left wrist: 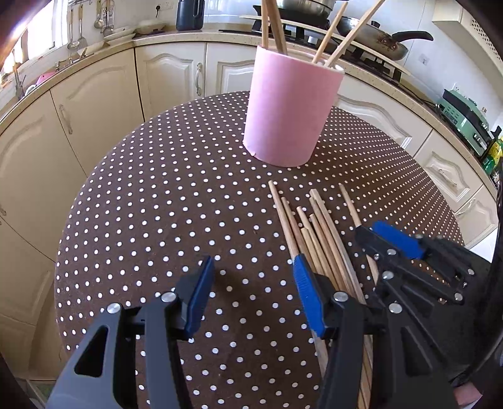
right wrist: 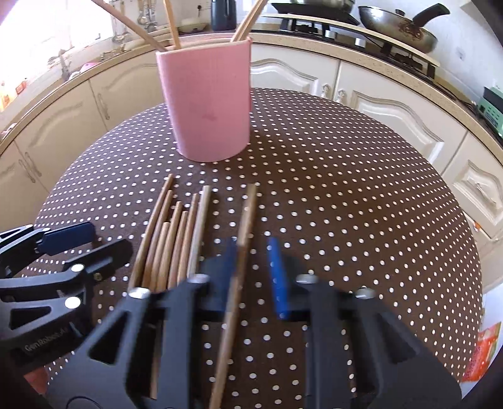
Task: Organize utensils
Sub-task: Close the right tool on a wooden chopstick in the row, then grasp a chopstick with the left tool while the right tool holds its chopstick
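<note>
Clerk: Kitchen setting, cream cabinets at the far side. Round table, brown cloth with white dots. Item one: pink holder, upright, far centre of the table, with standing chopsticks in it, their tops cut off by the frame edge.

Checker: Loose stock?

Clerk: Item two: pile of loose chopsticks, lying near the holder's near side. Their near ends are hidden behind gripper fingers, so the count is uncertain.

Checker: Grippers?

Clerk: Left gripper: fingers moderately apart, nothing between them, its right finger over the pile. Right gripper: narrow gap, single chopstick between the fingers, just right of the pile. That chopstick lies against the left pad; the right pad stands apart from it. This part is blurred.

Checker: Differences between views?

Clerk: Only the right wrist view shows that gap. The left wrist view shows the right gripper from the side, with the single chopstick's near end hidden by it.
</note>
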`<state>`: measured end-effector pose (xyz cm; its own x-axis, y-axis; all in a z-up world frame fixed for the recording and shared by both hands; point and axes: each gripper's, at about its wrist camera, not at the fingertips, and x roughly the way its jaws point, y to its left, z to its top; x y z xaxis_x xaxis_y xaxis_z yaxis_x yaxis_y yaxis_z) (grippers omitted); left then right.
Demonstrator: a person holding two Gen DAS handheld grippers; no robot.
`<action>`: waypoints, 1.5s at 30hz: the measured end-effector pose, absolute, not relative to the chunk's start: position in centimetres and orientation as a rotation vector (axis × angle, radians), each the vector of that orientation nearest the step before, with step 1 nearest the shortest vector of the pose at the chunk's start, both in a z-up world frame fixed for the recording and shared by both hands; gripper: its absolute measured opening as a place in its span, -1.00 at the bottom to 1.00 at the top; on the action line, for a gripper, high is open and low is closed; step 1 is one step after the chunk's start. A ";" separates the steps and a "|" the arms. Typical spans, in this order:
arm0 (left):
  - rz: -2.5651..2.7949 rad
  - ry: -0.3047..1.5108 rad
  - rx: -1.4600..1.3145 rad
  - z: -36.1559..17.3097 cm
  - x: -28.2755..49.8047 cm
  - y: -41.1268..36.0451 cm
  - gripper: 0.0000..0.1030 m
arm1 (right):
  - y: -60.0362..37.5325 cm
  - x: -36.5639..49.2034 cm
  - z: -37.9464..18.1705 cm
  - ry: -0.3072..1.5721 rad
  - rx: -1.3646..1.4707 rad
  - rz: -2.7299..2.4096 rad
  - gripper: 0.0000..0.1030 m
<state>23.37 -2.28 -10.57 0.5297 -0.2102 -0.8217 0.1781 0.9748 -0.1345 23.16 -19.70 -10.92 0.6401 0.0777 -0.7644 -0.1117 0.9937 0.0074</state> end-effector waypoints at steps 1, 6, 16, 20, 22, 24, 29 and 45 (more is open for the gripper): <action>-0.234 0.986 -0.036 -10.6 23.4 -2.4 0.02 | -19.9 23.2 -10.9 0.870 -0.033 0.122 -0.83; -0.232 0.979 -0.012 -10.8 23.7 -3.2 0.02 | -21.2 23.4 -11.0 0.872 0.039 0.148 -0.87; -0.203 1.013 -0.015 -10.6 25.7 -4.5 0.02 | -21.4 23.5 -11.0 0.873 0.055 0.156 -0.87; -0.205 1.015 -0.005 -10.6 26.1 -4.7 0.02 | -21.6 23.4 -11.0 0.872 0.057 0.156 -0.87; -0.198 1.009 0.008 -10.7 26.1 -4.8 0.02 | -21.6 23.4 -11.0 0.872 0.058 0.157 -0.87; -0.185 1.004 0.029 -10.9 26.0 -5.2 0.02 | -21.6 23.4 -11.0 0.872 0.059 0.157 -0.87; -0.160 1.006 0.038 -10.9 26.0 -5.8 0.03 | -21.7 23.4 -11.0 0.872 0.067 0.158 -0.87; -0.089 0.987 0.069 -10.7 27.6 -5.4 -0.87 | -22.5 22.3 -10.2 0.803 0.115 0.223 -0.89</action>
